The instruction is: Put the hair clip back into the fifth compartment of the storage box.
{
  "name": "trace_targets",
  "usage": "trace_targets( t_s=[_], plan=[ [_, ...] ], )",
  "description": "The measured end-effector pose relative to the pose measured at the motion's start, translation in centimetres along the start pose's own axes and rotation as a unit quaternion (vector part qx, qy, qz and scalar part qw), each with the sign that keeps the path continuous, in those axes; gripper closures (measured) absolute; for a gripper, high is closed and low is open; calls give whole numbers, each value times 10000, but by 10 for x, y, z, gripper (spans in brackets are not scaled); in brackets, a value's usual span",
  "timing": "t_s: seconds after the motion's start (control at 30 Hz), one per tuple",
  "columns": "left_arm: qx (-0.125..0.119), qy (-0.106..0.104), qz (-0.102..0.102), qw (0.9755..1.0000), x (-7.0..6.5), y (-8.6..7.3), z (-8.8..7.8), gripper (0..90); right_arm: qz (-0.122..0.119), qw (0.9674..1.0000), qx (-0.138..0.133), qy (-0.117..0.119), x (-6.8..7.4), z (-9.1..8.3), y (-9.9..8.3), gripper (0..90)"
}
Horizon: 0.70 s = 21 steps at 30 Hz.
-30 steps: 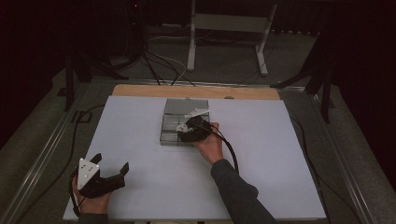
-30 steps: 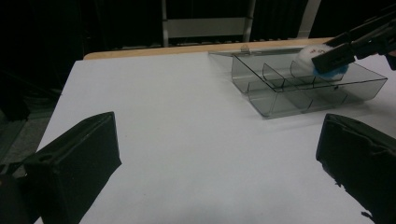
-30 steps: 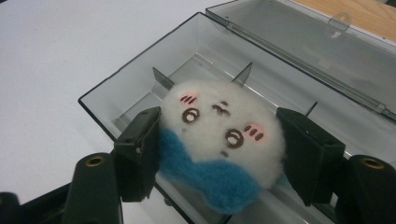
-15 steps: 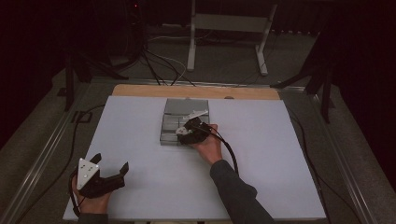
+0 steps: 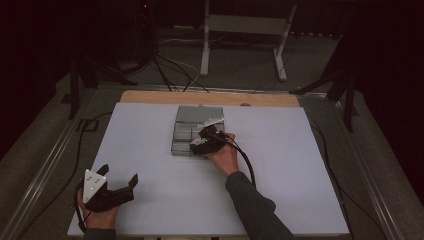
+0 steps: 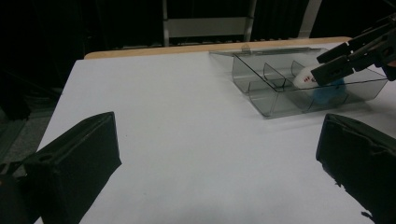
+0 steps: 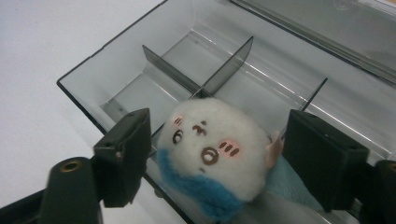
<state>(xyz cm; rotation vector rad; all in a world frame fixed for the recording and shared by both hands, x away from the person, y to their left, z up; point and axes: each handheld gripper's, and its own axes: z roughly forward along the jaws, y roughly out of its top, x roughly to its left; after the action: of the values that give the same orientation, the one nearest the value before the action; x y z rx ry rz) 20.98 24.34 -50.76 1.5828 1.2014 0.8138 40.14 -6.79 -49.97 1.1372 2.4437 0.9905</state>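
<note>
- Dark room beyond the table; a grey metal stand (image 5: 244, 30) and loose black cables (image 5: 170, 70) sit on the floor behind it.
- White-topped table (image 5: 150, 145) with a bare wooden strip (image 5: 150, 97) along its far edge, where the white cover ends.
- Smoky clear plastic organiser box (image 5: 186, 131), divided into compartments, with its lid (image 5: 200, 114) laid open toward the far side; it lies at the table's middle, somewhat toward the far edge.
- Small round white plush toy (image 7: 212, 149) with a drawn face, pink cheeks and a blue lower part; it sits in the box, at the near wall, in a compartment beside the cross of the dividers. In the left gripper view it shows white and blue through the box wall (image 6: 322, 86).
- Right gripper (image 5: 202, 140), black with a cable trailing back along the forearm: held over the box's near right part, the grey-sleeved arm reaching forward from the bottom edge. Jaws are apart, one on each side of the plush; whether either pad touches it cannot be told.
- Left gripper (image 5: 120, 185), black with a grey three-cornered plate on top: resting low at the table's near left corner, hand wrapped around it from below, pointing right. Jaws stand wide apart with nothing between them.
</note>
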Motion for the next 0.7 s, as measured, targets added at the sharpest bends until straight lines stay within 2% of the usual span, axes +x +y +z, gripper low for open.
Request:
trace_targets(
  t_s=[0.37,0.5,0.53,0.7],
  plan=[
    [-4,7,-12,10000,0,0,0,5,51,9999,-121,5,1,-4,2,157],
    [-1,9,-3,10000,0,0,0,5,173,9996,-204,1,-1,-8,3,87],
    [-1,12,-2,10000,0,0,-1,5,287,9993,-220,19,-3,-11,3,43],
    [1,17,-6,10000,0,0,0,5,419,9987,-298,-32,-8,-18,2,1]
  ],
)
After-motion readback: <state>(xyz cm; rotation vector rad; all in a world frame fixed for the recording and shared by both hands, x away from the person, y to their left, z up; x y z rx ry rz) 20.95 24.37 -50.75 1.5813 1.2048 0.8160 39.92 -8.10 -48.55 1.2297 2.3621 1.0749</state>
